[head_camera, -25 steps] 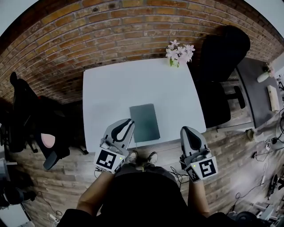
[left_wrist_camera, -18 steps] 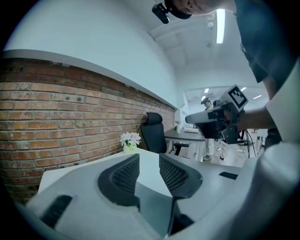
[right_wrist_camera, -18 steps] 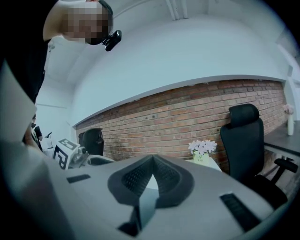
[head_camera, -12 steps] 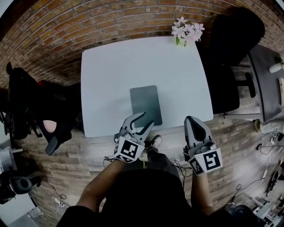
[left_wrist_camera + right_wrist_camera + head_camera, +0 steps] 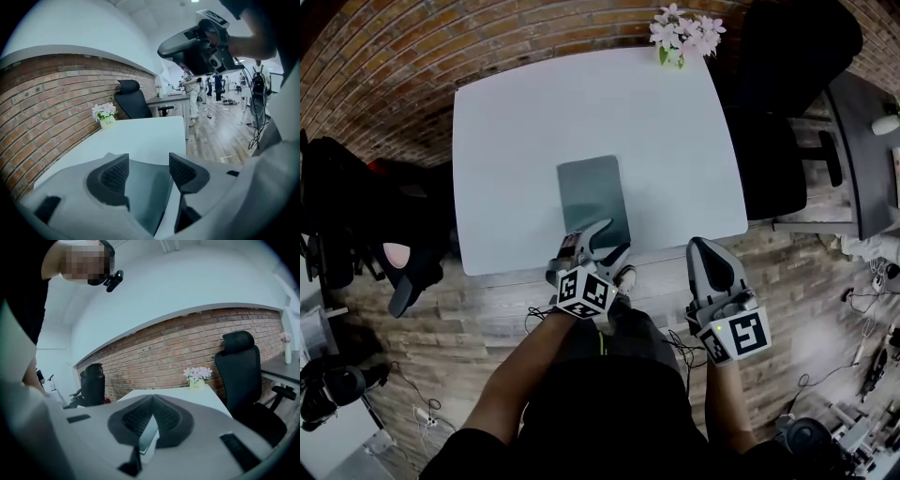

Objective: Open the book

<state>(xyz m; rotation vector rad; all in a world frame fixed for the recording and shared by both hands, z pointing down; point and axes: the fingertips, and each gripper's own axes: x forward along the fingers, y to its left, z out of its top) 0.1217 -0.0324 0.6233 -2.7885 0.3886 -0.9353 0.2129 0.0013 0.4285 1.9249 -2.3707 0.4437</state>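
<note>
A closed dark grey-green book (image 5: pixel 593 197) lies flat near the front edge of the white table (image 5: pixel 516 141). My left gripper (image 5: pixel 607 238) hangs over the book's near edge. Its jaws are opening and stand wide apart. In the left gripper view the book (image 5: pixel 146 197) shows in the gap of the left gripper (image 5: pixel 148 171), and neither pad touches it. My right gripper (image 5: pixel 705 247) is shut and empty, off the table's front edge to the right of the book. In the right gripper view the tips of the right gripper (image 5: pixel 151 402) meet, with a strip of book (image 5: pixel 149 440) showing below them.
A small pot of pink flowers (image 5: pixel 682 33) stands at the table's far right corner. A black office chair (image 5: pixel 778 103) is at the right of the table, another dark chair (image 5: pixel 337 206) at the left. A brick wall (image 5: pixel 487 37) runs behind the table.
My left gripper has come forward and down to the book's near edge, and its jaws have gone from shut to wide apart. The right gripper has sunk slightly.
</note>
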